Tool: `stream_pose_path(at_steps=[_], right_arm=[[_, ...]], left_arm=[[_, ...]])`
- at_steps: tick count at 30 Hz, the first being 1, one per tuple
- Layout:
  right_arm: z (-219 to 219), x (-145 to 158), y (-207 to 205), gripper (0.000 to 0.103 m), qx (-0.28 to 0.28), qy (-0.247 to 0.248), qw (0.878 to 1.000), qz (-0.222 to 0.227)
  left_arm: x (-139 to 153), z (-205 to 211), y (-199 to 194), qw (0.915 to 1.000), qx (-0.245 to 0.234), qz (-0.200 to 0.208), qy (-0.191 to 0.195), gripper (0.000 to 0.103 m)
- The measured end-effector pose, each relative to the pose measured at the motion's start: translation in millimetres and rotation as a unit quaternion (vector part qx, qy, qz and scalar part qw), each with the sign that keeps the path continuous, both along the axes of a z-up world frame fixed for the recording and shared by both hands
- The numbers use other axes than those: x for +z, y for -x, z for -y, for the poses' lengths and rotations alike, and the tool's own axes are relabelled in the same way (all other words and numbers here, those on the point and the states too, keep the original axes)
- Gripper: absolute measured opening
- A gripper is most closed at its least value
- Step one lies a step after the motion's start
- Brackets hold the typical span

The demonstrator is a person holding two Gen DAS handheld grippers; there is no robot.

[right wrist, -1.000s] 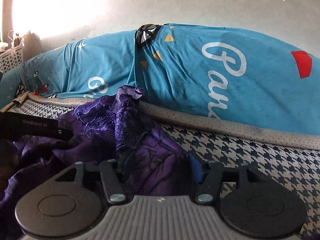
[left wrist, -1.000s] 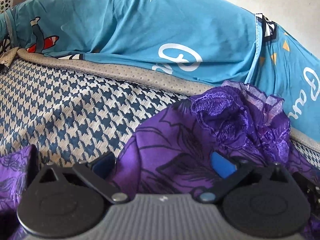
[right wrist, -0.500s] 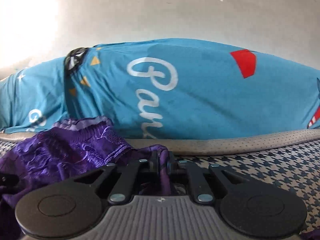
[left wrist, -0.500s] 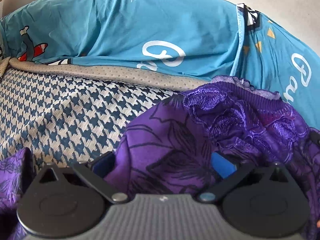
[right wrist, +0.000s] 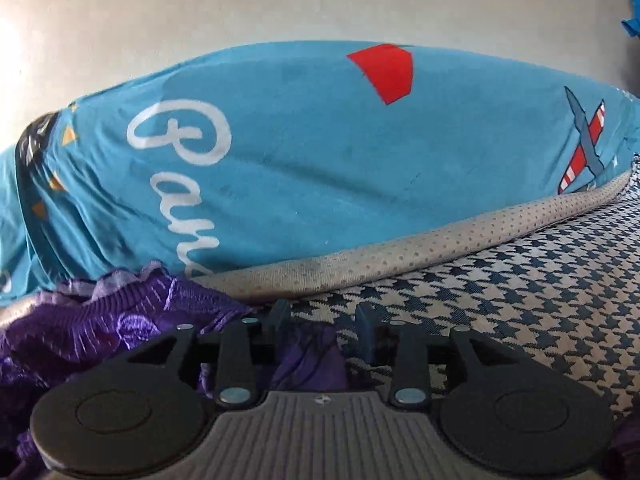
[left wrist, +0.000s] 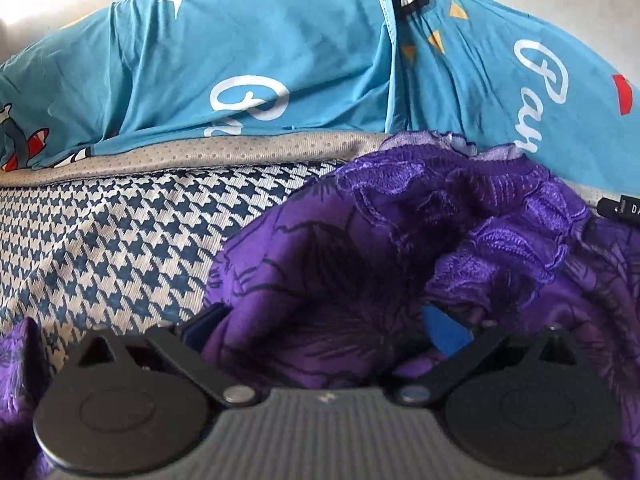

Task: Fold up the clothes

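A purple garment point(left wrist: 360, 248) with a dark flower print and a lace edge lies bunched on the houndstooth bed cover point(left wrist: 120, 240). My left gripper point(left wrist: 326, 326) is open wide, and a fold of the purple cloth fills the space between its blue-padded fingers point(left wrist: 444, 332). In the right wrist view the garment point(right wrist: 100, 320) sits at the lower left. My right gripper point(right wrist: 322, 322) is open by a narrow gap at the garment's right edge, with a strip of purple cloth lying loose under and between its fingers point(right wrist: 364, 328).
A long blue cushion point(right wrist: 300, 160) with white script, a red shape and plane prints runs along the wall behind the garment, also the blue cushion point(left wrist: 280, 60). A grey dotted piping point(right wrist: 400, 248) borders the bed cover point(right wrist: 520, 300). The right gripper's black body point(left wrist: 620, 210) shows at the left view's right edge.
The right gripper closed on the purple cloth half a second ago and has now parted its fingers, leaving the cloth loose. The left gripper stayed open and shifted slightly.
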State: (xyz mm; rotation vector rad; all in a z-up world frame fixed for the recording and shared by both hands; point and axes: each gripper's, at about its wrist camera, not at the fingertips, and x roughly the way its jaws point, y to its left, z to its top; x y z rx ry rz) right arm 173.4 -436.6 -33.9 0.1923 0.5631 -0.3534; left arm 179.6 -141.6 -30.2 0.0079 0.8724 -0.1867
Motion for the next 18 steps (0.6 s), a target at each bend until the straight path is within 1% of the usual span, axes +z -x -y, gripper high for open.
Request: stream_pose_path(at_steps=[2, 5, 8, 12, 14, 18], right_arm=[[1, 10, 7, 0.035, 0.003, -0.009, 1.0, 0.009], [0, 26, 21, 0.035, 0.016, -0.036, 0.999, 0.022], [-4, 37, 34, 0.036, 0.033, -0.048, 0.998, 0.02], [-5, 46, 53, 0.036, 0.036, -0.05, 0.998, 0.013], [-1, 49, 66, 0.037, 0.032, -0.053, 0.998, 0.008], [20, 48, 99, 0.043, 0.001, -0.082, 0.997, -0.009]], left_arm=[[4, 0, 6, 1.0, -0.003, 0.005, 0.001, 0.103], [10, 2, 16, 0.9999, -0.009, 0.012, -0.002, 0.103], [16, 3, 26, 0.9997, -0.016, 0.019, -0.005, 0.103], [24, 5, 42, 0.9992, -0.027, 0.028, -0.01, 0.103], [28, 3, 50, 0.999, -0.032, 0.03, -0.01, 0.103], [33, -6, 65, 0.9993, -0.034, 0.017, 0.007, 0.103]])
